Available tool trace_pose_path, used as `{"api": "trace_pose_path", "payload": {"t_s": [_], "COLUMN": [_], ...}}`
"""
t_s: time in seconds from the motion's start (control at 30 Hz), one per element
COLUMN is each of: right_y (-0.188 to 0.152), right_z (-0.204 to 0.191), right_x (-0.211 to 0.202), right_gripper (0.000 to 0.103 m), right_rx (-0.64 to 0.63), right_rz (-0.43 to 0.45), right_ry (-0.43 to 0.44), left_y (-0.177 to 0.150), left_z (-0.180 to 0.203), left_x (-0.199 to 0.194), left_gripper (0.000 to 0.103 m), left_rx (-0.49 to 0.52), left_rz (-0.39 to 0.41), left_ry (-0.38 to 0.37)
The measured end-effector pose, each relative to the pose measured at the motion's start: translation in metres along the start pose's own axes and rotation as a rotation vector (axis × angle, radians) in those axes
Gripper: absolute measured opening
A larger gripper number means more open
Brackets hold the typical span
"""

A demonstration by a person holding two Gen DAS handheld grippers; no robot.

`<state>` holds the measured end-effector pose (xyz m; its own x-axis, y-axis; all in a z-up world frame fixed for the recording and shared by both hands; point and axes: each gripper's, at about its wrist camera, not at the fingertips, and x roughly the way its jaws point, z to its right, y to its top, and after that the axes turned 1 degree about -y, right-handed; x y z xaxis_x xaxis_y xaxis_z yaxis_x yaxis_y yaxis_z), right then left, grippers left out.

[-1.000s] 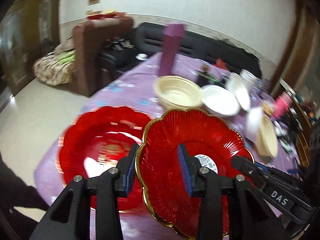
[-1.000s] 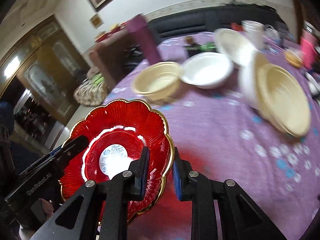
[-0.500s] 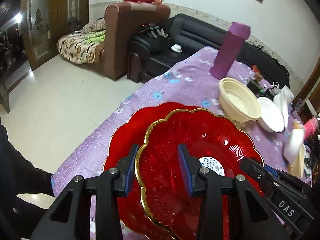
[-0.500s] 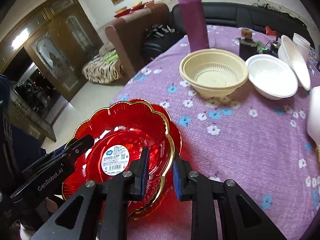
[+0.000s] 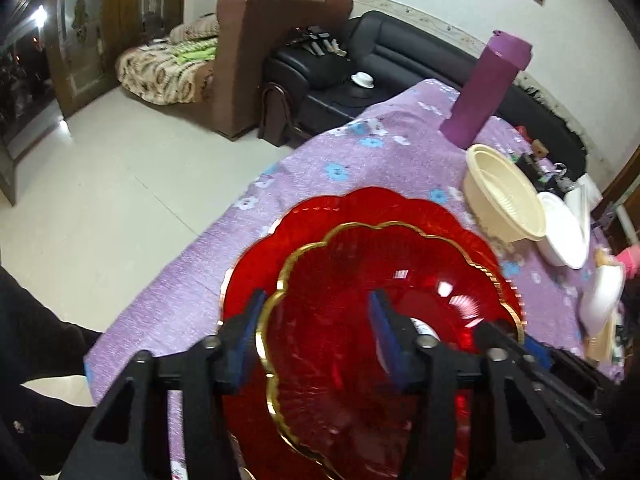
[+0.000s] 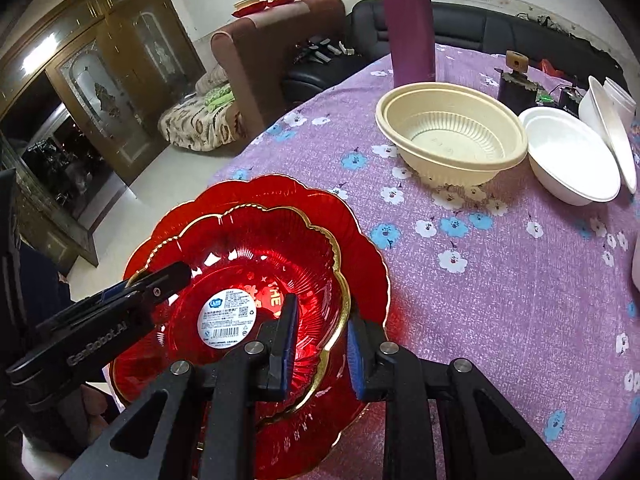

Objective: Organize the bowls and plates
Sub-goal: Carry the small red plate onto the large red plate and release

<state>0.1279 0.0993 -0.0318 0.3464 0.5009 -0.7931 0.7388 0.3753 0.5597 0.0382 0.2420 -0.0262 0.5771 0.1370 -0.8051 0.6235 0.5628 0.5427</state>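
Note:
A gold-rimmed red plate [image 5: 360, 280] [image 6: 248, 240] with a white label lies nested on a larger scalloped red plate [image 5: 320, 208] [image 6: 360, 248] near the table's left edge. My left gripper [image 5: 316, 340] straddles the gold rim's near-left side. Its jaws are opening and the pads stand well off the rim. A finger of it shows in the right wrist view [image 6: 160, 280] over the plate's left side. My right gripper [image 6: 320, 344] still has the plate's right rim between its pads, with the jaws starting to open.
A cream ribbed bowl [image 6: 452, 136] and a white bowl [image 6: 568, 160] sit further back on the purple flowered cloth [image 6: 500, 280]. A purple bottle [image 6: 412, 20] stands behind them, and white dishes [image 6: 608, 120] lean at the far right. Left of the plates, the table edge drops to the floor.
Both grippers carried the gold-rimmed plate left and down, from beside the larger red plate to on top of it. The left jaws have spread wider.

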Motion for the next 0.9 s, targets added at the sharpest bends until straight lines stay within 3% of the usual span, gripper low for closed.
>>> {"api": "trace_pose_path", "payload": {"t_s": [0.07, 0.2, 0.27, 0.43, 0.6, 0.9], "right_y": [-0.001, -0.004, -0.004, -0.007, -0.017, -0.063], "right_z": [-0.002, -0.009, -0.012, -0.013, 0.010, 0.092], "right_x": [-0.001, -0.008, -0.012, -0.034, -0.067, -0.100], "right_gripper": [0.038, 0.048, 0.061, 0.061, 0.072, 0.072], "right_rx": [-0.008, -0.039, -0.051, -0.069, -0.002, 0.146], "right_rz": [0.012, 0.041, 0.063, 0.133, 0.189, 0.179], "right_ry": [0.011, 0.005, 0.000, -0.020, -0.017, -0.083], "left_y": [0.001, -0.001, -0.001, -0.004, -0.016, -0.046], "left_z": [0.001, 0.002, 0.001, 0.000, 0.020, 0.090], "left_x": [-0.002, -0.021, -0.032, -0.065, -0.089, -0.080], "left_gripper": [0.068, 0.070, 0.070, 0.077, 0.082, 0.083], "left_rx": [-0.010, -0.020, -0.034, -0.070, -0.043, 0.105], "left_rz": [-0.001, 0.034, 0.059, 0.133, 0.175, 0.104], "left_ry": [-0.018, -0.033, -0.044, -0.068, -0.109, -0.192]}}
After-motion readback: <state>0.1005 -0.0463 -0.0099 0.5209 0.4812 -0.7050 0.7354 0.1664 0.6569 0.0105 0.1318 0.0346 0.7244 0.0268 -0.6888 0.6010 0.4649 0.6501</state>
